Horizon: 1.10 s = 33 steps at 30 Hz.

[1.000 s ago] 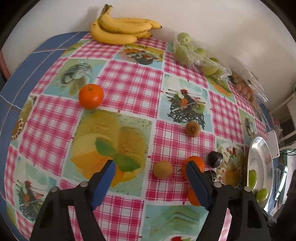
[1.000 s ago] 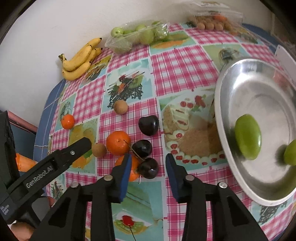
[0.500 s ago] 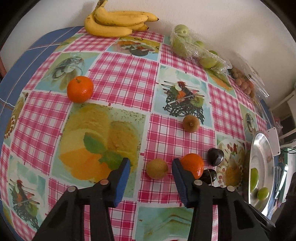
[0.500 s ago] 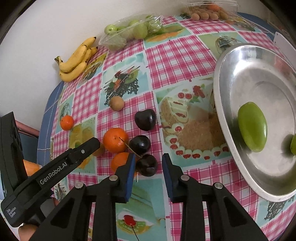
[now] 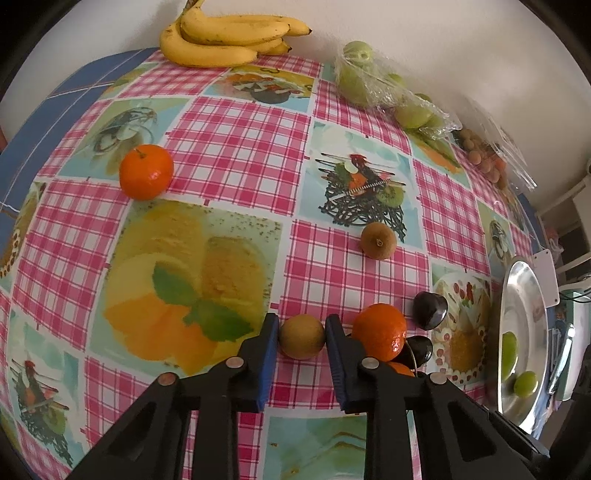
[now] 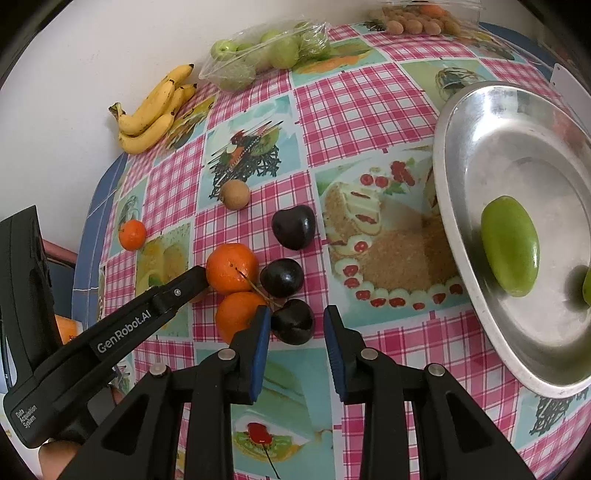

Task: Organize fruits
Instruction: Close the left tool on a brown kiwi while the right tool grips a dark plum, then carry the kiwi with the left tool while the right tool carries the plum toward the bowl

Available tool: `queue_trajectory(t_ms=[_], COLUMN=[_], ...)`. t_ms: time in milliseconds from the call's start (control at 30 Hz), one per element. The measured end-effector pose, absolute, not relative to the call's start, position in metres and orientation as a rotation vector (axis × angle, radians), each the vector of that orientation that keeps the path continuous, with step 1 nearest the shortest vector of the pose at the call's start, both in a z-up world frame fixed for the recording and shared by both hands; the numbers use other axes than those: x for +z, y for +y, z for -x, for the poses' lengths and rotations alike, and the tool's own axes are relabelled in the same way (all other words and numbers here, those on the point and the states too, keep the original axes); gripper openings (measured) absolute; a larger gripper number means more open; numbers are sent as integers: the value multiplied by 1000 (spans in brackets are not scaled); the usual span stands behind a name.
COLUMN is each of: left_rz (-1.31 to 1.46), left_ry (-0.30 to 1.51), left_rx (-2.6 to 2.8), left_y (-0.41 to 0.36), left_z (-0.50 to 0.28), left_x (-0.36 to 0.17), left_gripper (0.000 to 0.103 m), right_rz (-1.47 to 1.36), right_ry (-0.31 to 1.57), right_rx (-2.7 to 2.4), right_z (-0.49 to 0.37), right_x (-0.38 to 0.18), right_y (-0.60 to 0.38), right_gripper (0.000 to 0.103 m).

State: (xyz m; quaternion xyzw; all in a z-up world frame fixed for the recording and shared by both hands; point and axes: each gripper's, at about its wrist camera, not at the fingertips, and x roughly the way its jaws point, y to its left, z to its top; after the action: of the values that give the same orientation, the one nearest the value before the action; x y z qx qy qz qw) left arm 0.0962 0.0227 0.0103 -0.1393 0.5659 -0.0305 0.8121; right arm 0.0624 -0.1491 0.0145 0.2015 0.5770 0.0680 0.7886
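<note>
A round brown fruit (image 5: 302, 336) lies on the checked tablecloth, and my left gripper (image 5: 302, 334) is shut on it, both blue pads against its sides. An orange (image 5: 378, 330) sits just right of that grip. In the right wrist view my right gripper (image 6: 293, 328) stands narrowly open around a dark plum (image 6: 295, 319). Its left pad touches the plum, and a gap shows at the right pad. Two oranges (image 6: 232, 267) and two more plums (image 6: 282, 277) crowd beside it. A metal tray (image 6: 461, 192) at the right holds a green fruit (image 6: 509, 245).
A second brown fruit (image 5: 377, 240) and a lone orange (image 5: 146, 176) lie farther out. Bananas (image 5: 229, 37), a bag of green fruits (image 5: 384, 92) and a bag of small brown fruits (image 6: 417, 22) line the wall. A person's hand shows at the lower left of the right wrist view.
My left gripper came forward over the brown fruit and its jaws went from wide to closed on it. The right jaws narrowed slightly around the plum.
</note>
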Motion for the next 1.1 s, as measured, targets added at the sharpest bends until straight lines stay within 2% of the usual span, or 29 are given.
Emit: queue_trajectory(t_ms=[267, 367, 1100], left_rz=[315, 325, 341], left_ry=[1186, 1178, 1145], left_rx=[-75, -83, -102], left_y=[27, 28, 29], left_z=[-92, -91, -82], left_x=[21, 25, 43], left_gripper=[28, 28, 28], right_rz=[-445, -461, -500], right_ry=[1241, 1240, 1171], right_rx=[157, 168, 174], right_z=[-62, -62, -53], right_x=[15, 14, 36], right_y=[-149, -150, -171], right_gripper=[31, 24, 22])
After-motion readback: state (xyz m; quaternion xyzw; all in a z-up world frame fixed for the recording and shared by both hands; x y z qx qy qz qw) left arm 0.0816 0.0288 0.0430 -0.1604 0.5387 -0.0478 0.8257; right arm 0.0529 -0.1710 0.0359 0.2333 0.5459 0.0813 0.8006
